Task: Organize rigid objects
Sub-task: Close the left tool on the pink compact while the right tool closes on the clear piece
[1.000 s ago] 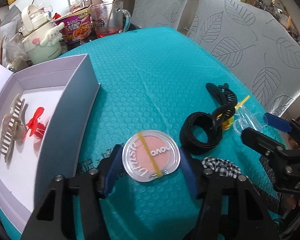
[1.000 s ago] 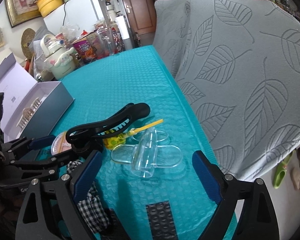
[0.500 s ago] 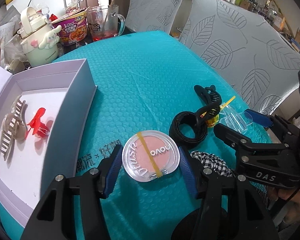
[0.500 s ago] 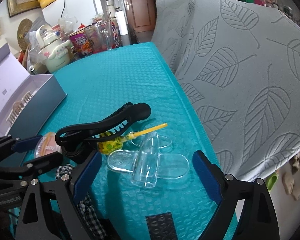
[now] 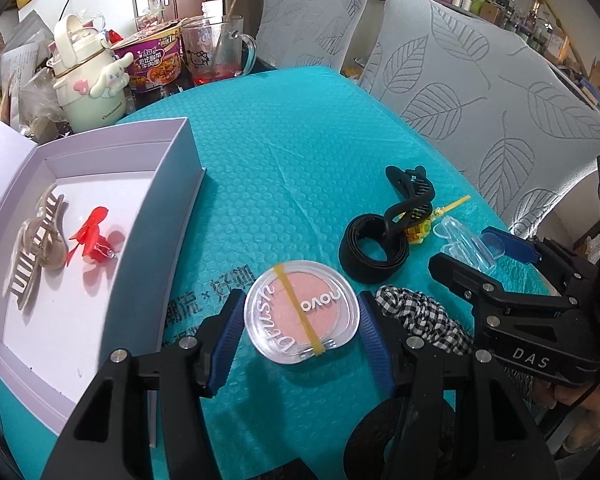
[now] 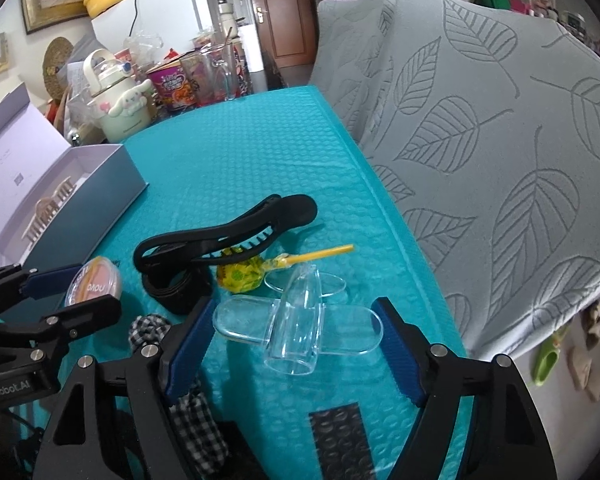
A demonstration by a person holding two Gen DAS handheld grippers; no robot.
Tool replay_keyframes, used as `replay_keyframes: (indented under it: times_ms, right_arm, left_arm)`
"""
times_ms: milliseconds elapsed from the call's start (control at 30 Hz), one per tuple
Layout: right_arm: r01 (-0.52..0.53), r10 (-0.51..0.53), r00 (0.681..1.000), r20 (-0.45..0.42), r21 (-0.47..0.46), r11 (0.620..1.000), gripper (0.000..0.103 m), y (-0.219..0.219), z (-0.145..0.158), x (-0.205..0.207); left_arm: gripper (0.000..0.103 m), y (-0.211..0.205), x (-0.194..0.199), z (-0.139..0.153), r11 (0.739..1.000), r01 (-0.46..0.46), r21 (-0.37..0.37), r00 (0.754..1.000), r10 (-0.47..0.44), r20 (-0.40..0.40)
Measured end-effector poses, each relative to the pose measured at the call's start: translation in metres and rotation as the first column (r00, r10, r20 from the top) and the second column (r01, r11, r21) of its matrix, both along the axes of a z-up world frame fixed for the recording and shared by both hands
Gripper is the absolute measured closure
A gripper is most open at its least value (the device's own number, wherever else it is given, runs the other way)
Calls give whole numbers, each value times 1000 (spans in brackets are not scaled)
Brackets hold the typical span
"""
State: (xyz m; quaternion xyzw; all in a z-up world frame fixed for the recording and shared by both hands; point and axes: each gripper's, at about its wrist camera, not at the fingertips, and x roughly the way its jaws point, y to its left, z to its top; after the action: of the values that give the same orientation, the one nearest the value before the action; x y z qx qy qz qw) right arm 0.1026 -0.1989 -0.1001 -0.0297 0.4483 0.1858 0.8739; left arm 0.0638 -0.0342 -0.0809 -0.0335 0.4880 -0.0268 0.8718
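A round clear blush compact (image 5: 301, 312) with a yellow band lies on the teal mat between the fingers of my left gripper (image 5: 301, 326), which is open around it; I cannot tell if the pads touch it. It also shows in the right wrist view (image 6: 94, 285). My right gripper (image 6: 296, 344) is open around a clear plastic airplane-shaped piece (image 6: 298, 326), also visible in the left wrist view (image 5: 465, 242). A black hair clip (image 6: 224, 236), a black band (image 5: 373, 254), a yellow lollipop (image 6: 246, 276) and a checked scrunchie (image 5: 419, 318) lie between.
An open white box (image 5: 180, 184) at the left holds a beige claw clip (image 5: 34, 246) and a red clip (image 5: 92, 240). A cream kettle (image 5: 88, 84), a noodle cup (image 5: 152, 62) and a glass mug (image 5: 216, 52) stand at the far edge. Grey leaf-pattern chairs (image 6: 499, 140) line the right side.
The right gripper has moved in closer over the clear airplane piece. The left gripper has stayed around the compact, with the view shifting slightly.
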Motion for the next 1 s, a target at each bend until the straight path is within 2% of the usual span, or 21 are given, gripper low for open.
replay_keyframes:
  times_ms: [567,1000]
  right_arm:
    - [59,-60,997,51,15,998,24,-13,25,-50]
    - [38,-40,994,99,25,999,24,-3,39,-88]
  left_arm:
    - [47,-3,-36,21,1000,31,5,998,-31,62]
    - [47,2,-74,33,1000,24,12,995,-25,102]
